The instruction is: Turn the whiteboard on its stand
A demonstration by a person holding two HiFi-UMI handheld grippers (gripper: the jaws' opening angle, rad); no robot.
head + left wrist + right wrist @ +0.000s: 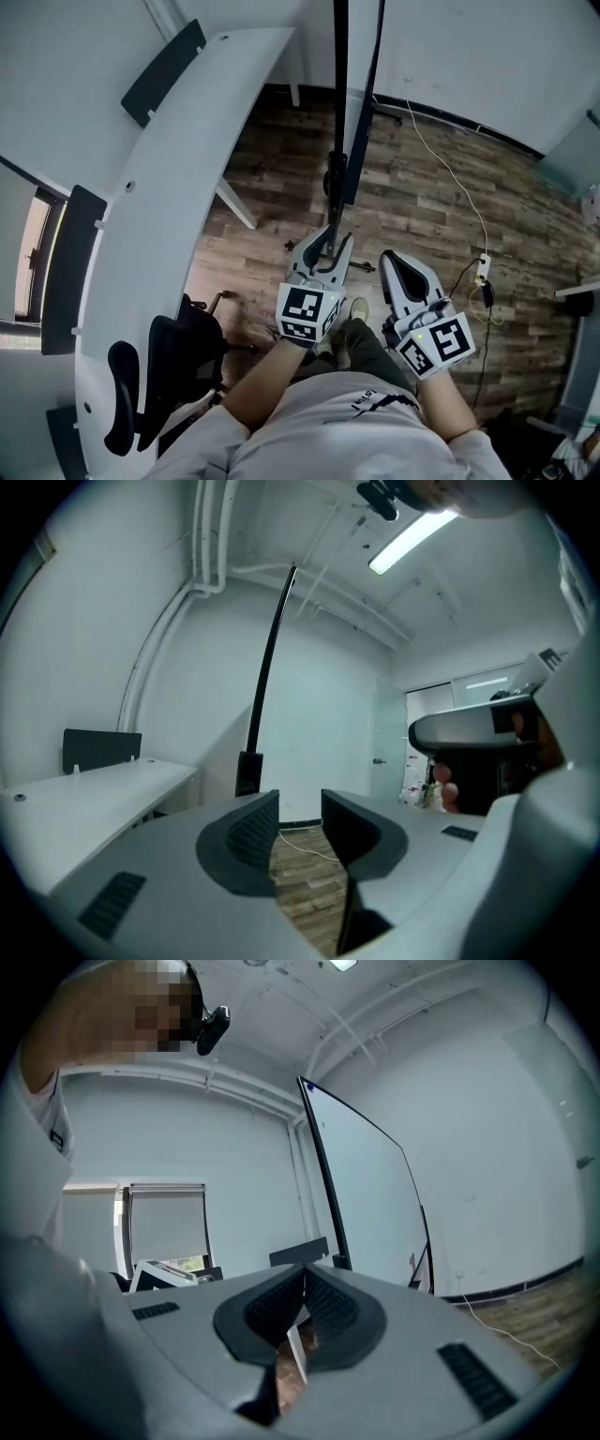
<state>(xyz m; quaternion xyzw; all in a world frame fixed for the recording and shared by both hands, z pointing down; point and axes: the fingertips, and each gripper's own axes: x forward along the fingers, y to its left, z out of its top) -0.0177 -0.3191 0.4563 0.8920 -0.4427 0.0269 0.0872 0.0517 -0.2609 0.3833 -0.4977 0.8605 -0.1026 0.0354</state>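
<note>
A tall white whiteboard with a thin black frame (354, 103) stands on a wood-plank floor, seen edge-on from above, straight ahead of the person. A small black pivot clamp (334, 178) sits on the frame's near edge.

The left gripper (328, 246), grey with a square-marker cube, reaches forward at the end of a bare forearm and points at that near edge, just below the clamp. Its jaws stand a narrow way apart with only floor showing between them. From above they seem to overlap the frame, but the gripper's own view puts the frame slightly ahead and to the left, so contact is unlikely.

The right gripper (396, 272) is held back, just right of the frame's near edge and apart from it, jaws pressed together on nothing.

To turn the board well, the left jaws likely need to slide onto the frame edge away from the clamp, close firmly, then swing slowly around the pivot while the right gripper steadies the board.
</note>
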